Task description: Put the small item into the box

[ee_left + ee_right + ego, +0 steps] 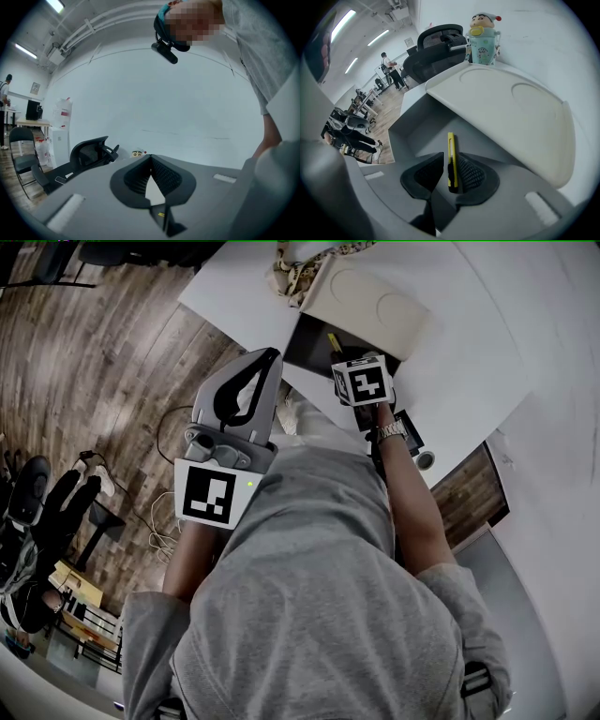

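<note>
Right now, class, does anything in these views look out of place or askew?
Nothing stands out. The right claw holds the yellow utility knife lengthwise at the open box; its lid is simply tilted open.

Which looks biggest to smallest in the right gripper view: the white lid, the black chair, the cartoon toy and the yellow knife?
1. white lid
2. black chair
3. cartoon toy and yellow knife: they look about alike, and the knife is nearer the camera, so I can't rank them.
</note>
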### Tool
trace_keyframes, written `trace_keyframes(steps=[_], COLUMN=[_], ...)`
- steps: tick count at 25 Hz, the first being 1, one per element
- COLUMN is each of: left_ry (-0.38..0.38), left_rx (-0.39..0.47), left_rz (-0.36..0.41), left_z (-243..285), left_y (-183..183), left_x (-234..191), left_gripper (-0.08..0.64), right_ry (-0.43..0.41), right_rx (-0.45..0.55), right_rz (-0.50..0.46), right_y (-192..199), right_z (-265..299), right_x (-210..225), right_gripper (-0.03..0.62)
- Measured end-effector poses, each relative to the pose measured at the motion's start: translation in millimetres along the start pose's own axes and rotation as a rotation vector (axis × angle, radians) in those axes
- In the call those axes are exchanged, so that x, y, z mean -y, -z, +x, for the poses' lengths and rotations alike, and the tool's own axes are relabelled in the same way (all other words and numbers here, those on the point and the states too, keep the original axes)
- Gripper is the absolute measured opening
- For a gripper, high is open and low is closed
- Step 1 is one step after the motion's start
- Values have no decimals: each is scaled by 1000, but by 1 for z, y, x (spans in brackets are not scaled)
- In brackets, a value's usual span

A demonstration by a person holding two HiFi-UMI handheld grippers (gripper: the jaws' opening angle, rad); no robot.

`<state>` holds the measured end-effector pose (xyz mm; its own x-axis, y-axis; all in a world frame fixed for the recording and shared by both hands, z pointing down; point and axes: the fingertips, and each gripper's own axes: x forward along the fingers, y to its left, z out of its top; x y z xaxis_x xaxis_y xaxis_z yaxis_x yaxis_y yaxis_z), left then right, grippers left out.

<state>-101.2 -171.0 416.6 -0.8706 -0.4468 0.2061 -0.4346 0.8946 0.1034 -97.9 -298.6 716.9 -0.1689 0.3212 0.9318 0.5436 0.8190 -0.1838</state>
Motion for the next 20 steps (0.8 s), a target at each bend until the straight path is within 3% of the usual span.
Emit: trace_keyframes(steps=[5, 12, 20], left_ry=[18, 58, 126], left_rx=[2, 7, 16], left_rz=[3, 13, 27], left_z=[3, 6, 10], left_y=[-2, -4, -13], left_x=[0, -1, -3], left_gripper=[3, 3, 3], right_ry=[22, 8, 3], right_rx=[29, 92, 168], right_rz=[13, 40, 71], right_y=[-6, -17, -31], right_z=[-8, -24, -50], right_x=[4, -1, -16], right_gripper=[100, 15, 14])
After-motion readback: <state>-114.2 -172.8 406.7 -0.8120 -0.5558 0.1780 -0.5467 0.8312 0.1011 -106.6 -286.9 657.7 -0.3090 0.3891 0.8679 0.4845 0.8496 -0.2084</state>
